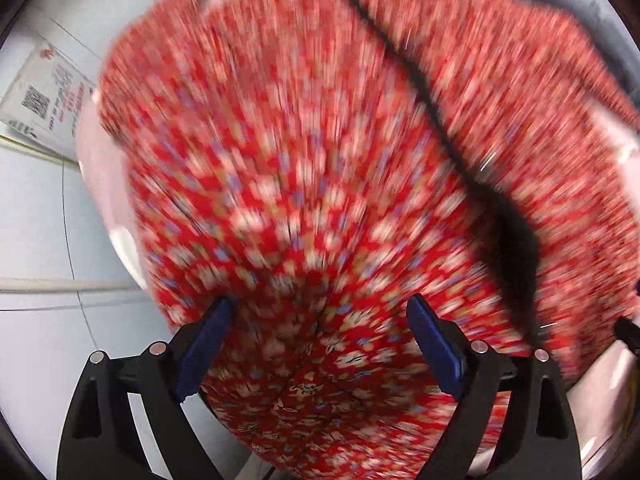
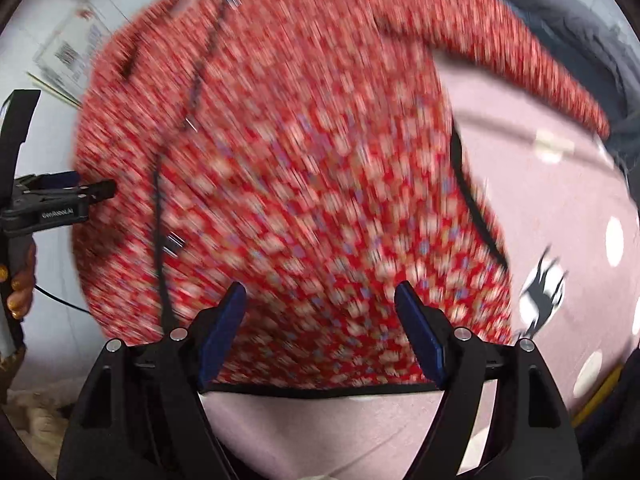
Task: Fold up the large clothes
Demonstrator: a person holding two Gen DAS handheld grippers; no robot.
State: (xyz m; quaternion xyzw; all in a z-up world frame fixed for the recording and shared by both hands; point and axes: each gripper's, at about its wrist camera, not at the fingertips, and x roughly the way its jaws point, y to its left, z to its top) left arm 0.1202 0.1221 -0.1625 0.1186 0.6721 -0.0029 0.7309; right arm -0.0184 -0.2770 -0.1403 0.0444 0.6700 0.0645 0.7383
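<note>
**Over the pink cover — red floral garment spread flat**

Beneath both cameras lies the red floral garment (image 2: 304, 168), black-trimmed hem nearest, long axis running away, sleeve (image 2: 516, 60) angled right. Left hand-held gripper (image 1: 318, 344) apart, clamping nothing; right hand-held gripper (image 2: 320, 332) likewise — both blurred.

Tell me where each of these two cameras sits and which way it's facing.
Left wrist: on the left gripper, facing down at the red floral garment; its own open fingers show.
Right wrist: on the right gripper, facing down at the garment's hem over the pink cover; its open fingers show, plus the left gripper and a hand at the left edge.
Shared: garment, pink cover.
</note>
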